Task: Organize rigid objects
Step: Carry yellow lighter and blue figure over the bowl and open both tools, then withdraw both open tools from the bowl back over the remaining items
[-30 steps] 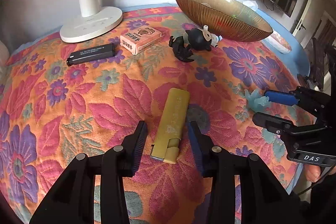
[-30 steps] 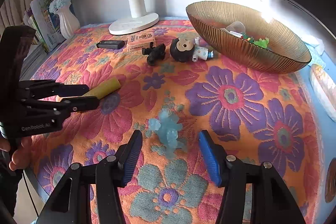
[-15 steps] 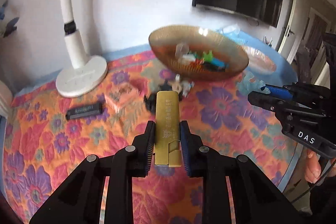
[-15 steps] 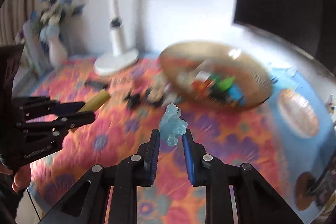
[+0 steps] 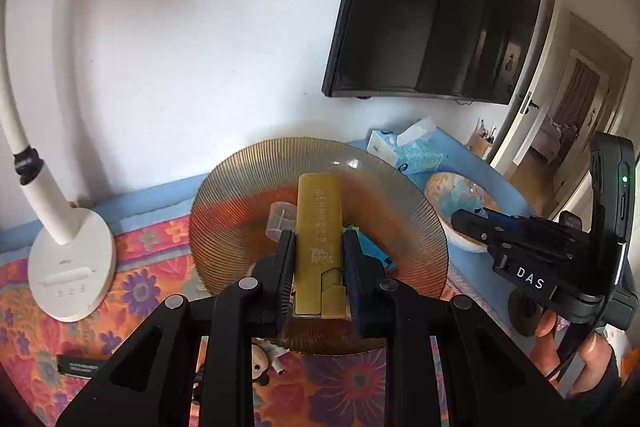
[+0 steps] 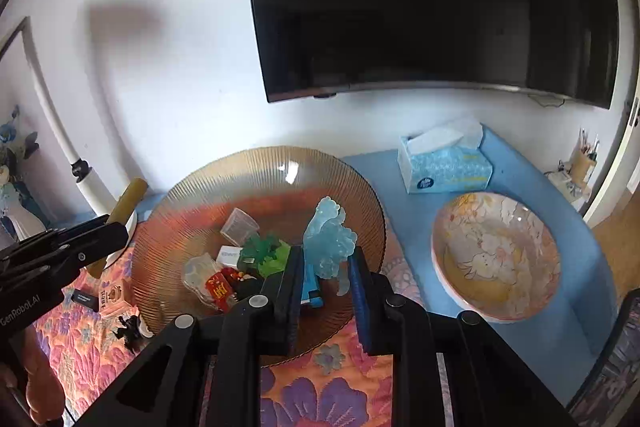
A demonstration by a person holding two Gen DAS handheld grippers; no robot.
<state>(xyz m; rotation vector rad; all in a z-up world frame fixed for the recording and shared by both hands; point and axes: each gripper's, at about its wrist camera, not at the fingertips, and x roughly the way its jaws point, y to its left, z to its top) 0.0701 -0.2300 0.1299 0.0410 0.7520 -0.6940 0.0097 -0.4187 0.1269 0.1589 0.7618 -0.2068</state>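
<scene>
The left tool (image 5: 319,269) is clenched on a gold lighter (image 5: 319,239), which stands lengthwise between the pads and is held in the air in front of the amber bowl (image 5: 224,203). The right tool (image 6: 325,281) grips a pale blue figure (image 6: 330,241) by its lower part, also held aloft over the near side of the same bowl (image 6: 360,203).

The bowl, ribbed and see-through, sits on the desk (image 6: 304,399) with its flowered cloth. In the right wrist view it holds a clear cup (image 6: 240,227), a green toy (image 6: 266,253), a white block (image 6: 230,254), a red packet (image 6: 218,289), a clear plastic piece (image 6: 198,273) and a blue item (image 6: 310,291) partly hidden by the tool. Some of these lie against each other; which ones touch cannot be told.

To the right of the amber bowl, on the blue cloth, stands a flowered bowl (image 6: 496,255); anything in it cannot be made out. Behind it is a tissue box (image 6: 444,163).

Left of the amber bowl, on the desk, lie a pink box (image 6: 112,297), a black bar (image 6: 84,299) and a black figure (image 6: 130,331), beside the lamp (image 5: 72,267).
</scene>
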